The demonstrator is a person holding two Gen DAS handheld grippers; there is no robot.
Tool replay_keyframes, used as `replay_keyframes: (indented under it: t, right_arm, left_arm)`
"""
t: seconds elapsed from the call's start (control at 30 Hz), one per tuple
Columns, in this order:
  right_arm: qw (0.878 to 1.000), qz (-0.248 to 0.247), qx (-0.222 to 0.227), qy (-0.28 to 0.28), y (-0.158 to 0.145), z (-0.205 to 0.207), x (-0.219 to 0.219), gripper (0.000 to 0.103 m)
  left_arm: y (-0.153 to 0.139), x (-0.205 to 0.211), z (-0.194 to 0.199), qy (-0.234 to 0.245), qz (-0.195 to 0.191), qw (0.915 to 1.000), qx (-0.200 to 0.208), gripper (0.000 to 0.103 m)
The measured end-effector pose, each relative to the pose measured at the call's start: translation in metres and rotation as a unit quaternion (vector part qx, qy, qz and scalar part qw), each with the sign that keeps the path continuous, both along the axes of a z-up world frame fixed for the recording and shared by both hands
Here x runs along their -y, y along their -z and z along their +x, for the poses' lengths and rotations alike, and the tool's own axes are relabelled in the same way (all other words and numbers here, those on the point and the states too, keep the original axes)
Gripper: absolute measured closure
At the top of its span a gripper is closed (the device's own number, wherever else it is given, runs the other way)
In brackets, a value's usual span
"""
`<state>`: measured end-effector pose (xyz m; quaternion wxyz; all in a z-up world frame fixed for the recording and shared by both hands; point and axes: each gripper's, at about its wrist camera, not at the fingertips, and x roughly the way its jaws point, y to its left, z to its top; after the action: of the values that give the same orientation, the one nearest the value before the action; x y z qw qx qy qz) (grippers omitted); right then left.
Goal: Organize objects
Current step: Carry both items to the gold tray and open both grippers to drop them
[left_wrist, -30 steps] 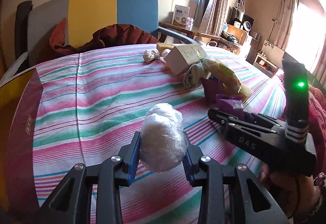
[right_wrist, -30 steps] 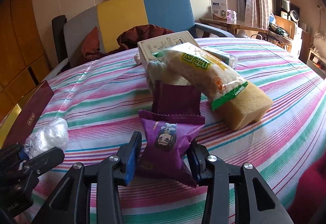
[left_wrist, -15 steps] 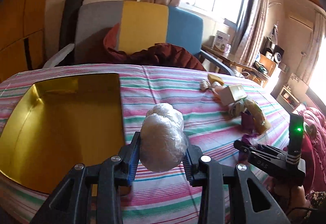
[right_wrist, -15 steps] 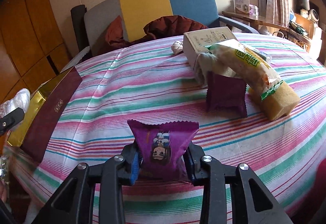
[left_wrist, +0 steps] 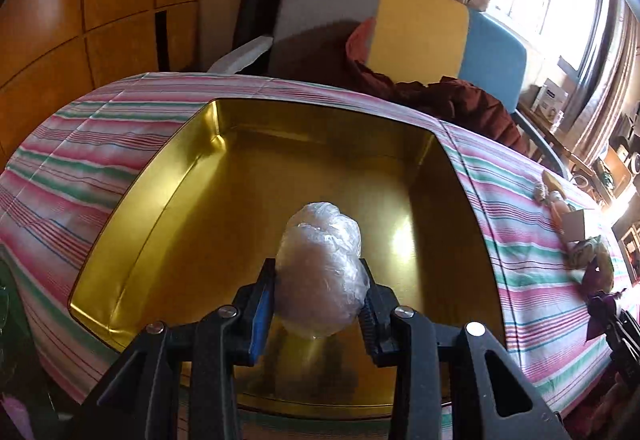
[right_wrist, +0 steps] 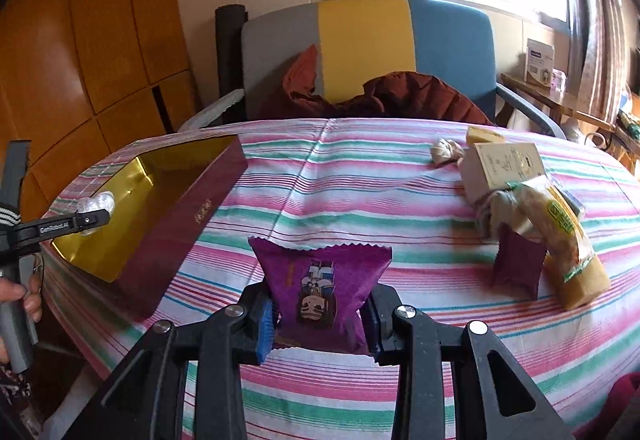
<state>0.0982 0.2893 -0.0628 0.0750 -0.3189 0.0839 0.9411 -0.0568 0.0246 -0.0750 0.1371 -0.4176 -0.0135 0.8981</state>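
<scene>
My left gripper (left_wrist: 319, 294) is shut on a crumpled ball of clear plastic wrap (left_wrist: 320, 268), held above the inside of a wide box with a gold lining (left_wrist: 168, 208). From the right wrist view, the same box (right_wrist: 192, 216) shows dark red outer walls at the table's left, with the left gripper (right_wrist: 94, 214) and the wrap ball (right_wrist: 98, 202) over it. My right gripper (right_wrist: 320, 314) is shut on a purple snack packet (right_wrist: 320, 280), lifted above the striped tablecloth (right_wrist: 360, 192).
At the table's right lie a second purple packet (right_wrist: 516, 266), a long yellow snack bag (right_wrist: 564, 236), a cream carton (right_wrist: 504, 164) and a small knotted bundle (right_wrist: 444, 152). A grey, yellow and blue chair (right_wrist: 368, 52) with a rust-red garment stands behind. A hand (right_wrist: 24, 296) grips the left handle.
The left gripper swung left with the wrap ball, from over the cloth to over the gold box. The right gripper closed on the purple packet and raised it off the cloth.
</scene>
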Motion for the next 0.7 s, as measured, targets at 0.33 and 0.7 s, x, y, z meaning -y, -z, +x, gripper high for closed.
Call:
replay_keyframes:
  t: [0.33, 0.7]
  right_arm:
    - [0.998, 0.004, -0.014, -0.063, -0.016, -0.013, 0.041, 0.067]
    - [0.994, 0.0, -0.016, -0.105, -0.025, -0.031, 0.07, 0.067]
  left_arm:
    - [0.01, 0.039, -0.019, -0.069, -0.022, 0.997, 0.026, 0.065]
    - [-0.006, 0.07, -0.013, -0.16, 0.023, 0.9869, 0.004, 0.054]
